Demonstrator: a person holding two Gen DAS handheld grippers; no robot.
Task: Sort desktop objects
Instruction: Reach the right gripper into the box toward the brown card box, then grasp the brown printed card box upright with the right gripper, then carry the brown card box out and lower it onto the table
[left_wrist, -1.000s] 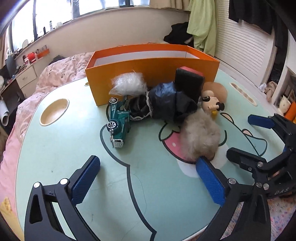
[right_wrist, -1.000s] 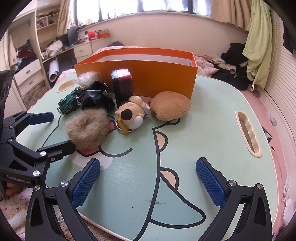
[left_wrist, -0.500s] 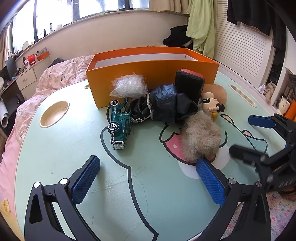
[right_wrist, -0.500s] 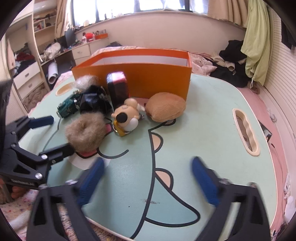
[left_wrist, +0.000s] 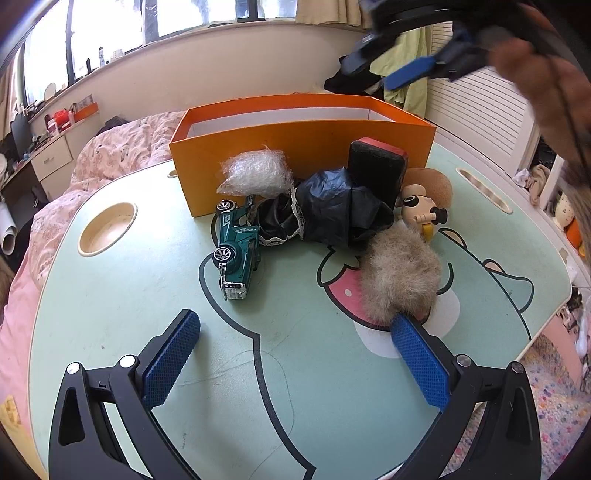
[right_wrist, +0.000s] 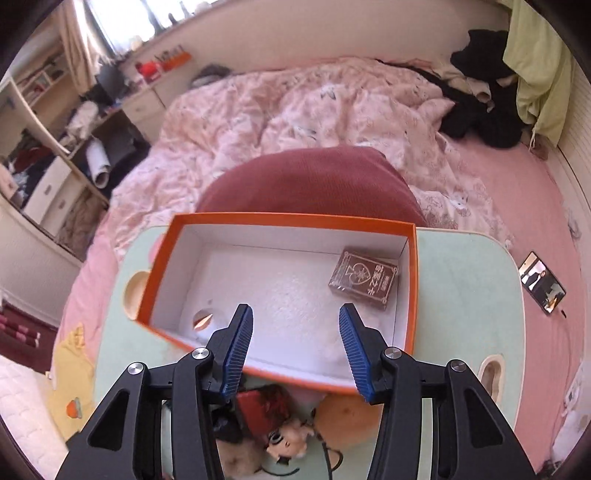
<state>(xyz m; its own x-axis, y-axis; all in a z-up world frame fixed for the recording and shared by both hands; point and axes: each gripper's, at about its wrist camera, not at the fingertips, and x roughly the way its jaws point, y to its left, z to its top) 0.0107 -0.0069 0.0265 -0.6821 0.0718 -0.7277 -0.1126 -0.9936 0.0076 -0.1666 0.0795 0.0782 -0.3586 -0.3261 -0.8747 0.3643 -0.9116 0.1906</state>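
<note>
My right gripper hangs over the open orange cardboard box, jaws closing on nothing (a brown card pack lies inside). The unsorted pile — fluffy beige pompom nearest — sits beside my left gripper, spread wide.

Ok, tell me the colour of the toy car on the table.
Dark green with silver wheels and grille: the toy car, clearest in the left wrist view.
</note>
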